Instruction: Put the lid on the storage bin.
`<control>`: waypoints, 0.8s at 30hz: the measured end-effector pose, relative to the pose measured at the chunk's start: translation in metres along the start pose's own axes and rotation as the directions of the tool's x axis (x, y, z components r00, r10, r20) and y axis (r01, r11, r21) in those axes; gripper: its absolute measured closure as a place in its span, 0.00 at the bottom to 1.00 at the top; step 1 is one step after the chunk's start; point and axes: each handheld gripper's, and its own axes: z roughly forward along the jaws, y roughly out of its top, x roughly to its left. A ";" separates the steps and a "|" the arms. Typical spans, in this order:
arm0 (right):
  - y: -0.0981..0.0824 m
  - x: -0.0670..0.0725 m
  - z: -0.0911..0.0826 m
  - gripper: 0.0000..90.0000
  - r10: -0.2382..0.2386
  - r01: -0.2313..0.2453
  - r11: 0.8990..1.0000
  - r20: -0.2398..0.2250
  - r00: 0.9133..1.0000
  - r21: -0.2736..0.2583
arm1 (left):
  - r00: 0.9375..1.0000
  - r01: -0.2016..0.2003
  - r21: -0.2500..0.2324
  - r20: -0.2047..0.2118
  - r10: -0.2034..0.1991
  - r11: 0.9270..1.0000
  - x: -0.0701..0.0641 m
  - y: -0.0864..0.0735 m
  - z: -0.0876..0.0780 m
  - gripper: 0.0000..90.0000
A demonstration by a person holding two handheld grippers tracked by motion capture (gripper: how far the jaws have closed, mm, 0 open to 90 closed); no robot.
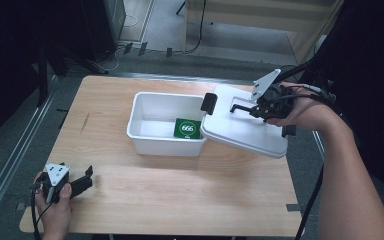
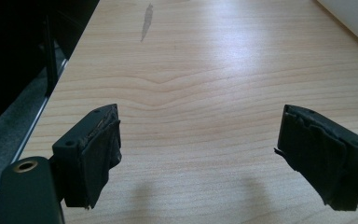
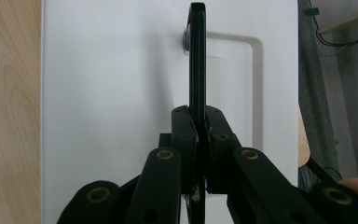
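One white lid [image 1: 245, 127], black handle [image 3: 196, 56], tilted

Black jaws, brass rivets, apparently.

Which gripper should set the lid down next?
Probably the right gripper: it is shut on the lid handle, holding the white lid beside the bin. The left gripper is open, far off.

The worktop [image 1: 180, 190] is pale wood with visible grain and a soft sheen. At the frame's centre, the tub [image 1: 150, 137] and its lid [image 1: 240, 132] look like smooth white plastic. The left claw [image 2: 198, 158] has matt, frayed black pads [image 2: 100, 154].
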 end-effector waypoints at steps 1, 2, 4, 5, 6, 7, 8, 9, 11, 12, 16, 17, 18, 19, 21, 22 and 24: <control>0.003 0.000 0.000 0.95 -0.001 0.001 1.000 -0.002 1.000 -0.001 | 1.000 0.000 0.000 0.001 0.000 1.000 0.000 0.000 0.000 0.15; 0.006 0.001 0.000 0.95 -0.006 0.006 1.000 -0.002 1.000 -0.002 | 1.000 0.000 -0.001 0.000 0.000 1.000 0.000 0.000 0.000 0.15; 0.012 0.001 0.001 0.95 -0.019 0.019 1.000 -0.004 1.000 -0.007 | 1.000 0.000 -0.001 0.001 0.000 1.000 0.000 0.000 0.000 0.15; 0.014 0.001 0.002 0.95 -0.022 0.022 1.000 -0.005 1.000 -0.007 | 1.000 0.000 -0.001 0.001 0.000 1.000 0.000 0.000 0.000 0.15; 0.017 0.001 0.003 0.95 -0.028 0.028 1.000 -0.006 1.000 -0.010 | 1.000 -0.002 0.000 0.002 0.002 1.000 0.000 0.000 0.000 0.15; 0.021 0.001 0.005 0.95 -0.029 0.029 1.000 -0.010 1.000 -0.011 | 1.000 -0.002 0.000 0.002 0.002 1.000 0.000 0.000 0.000 0.15; 0.025 0.002 0.006 0.95 -0.031 0.030 0.999 -0.014 0.999 -0.009 | 1.000 -0.001 0.000 0.002 0.001 1.000 0.000 0.000 0.000 0.15; 0.028 0.002 0.008 0.95 -0.039 0.039 0.999 -0.016 0.999 -0.012 | 1.000 -0.002 0.001 0.003 0.002 1.000 0.000 0.000 0.000 0.15; 0.035 0.002 0.011 0.95 -0.051 0.051 0.999 -0.021 0.998 -0.017 | 1.000 -0.002 -0.001 0.002 0.002 1.000 0.000 0.000 0.000 0.15; 0.039 0.003 0.013 0.95 -0.058 0.057 0.998 -0.025 0.998 -0.020 | 1.000 -0.001 -0.002 0.003 0.001 1.000 0.000 0.000 0.000 0.15; 0.054 0.005 0.017 0.95 -0.079 0.078 0.997 -0.034 0.996 -0.029 | 1.000 -0.001 -0.001 0.004 0.001 1.000 0.000 0.000 0.000 0.15; 0.058 0.006 0.019 0.95 -0.081 0.079 0.996 -0.039 0.996 -0.034 | 1.000 -0.001 -0.001 0.005 0.001 1.000 0.000 0.000 0.000 0.15; 0.060 0.006 0.020 0.95 -0.084 0.083 0.996 -0.041 0.996 -0.034 | 1.000 -0.001 -0.001 0.006 0.001 1.000 0.000 0.000 0.000 0.15; 0.063 0.006 0.021 0.95 -0.094 0.093 0.995 -0.040 0.995 -0.039 | 1.000 -0.001 -0.001 0.006 0.001 1.000 0.000 0.000 0.000 0.15; 0.068 0.007 0.024 0.95 -0.096 0.094 0.995 -0.046 0.994 -0.037 | 1.000 -0.001 0.001 0.010 0.001 1.000 0.001 0.000 0.000 0.15; 0.071 0.008 0.025 0.95 -0.100 0.098 0.994 -0.048 0.994 -0.039 | 1.000 -0.001 0.001 0.011 0.001 1.000 0.001 0.000 0.000 0.15; 0.075 0.008 0.029 0.95 -0.103 0.101 0.994 -0.053 0.993 -0.040 | 1.000 -0.001 0.001 0.015 0.001 1.000 0.001 0.000 0.000 0.15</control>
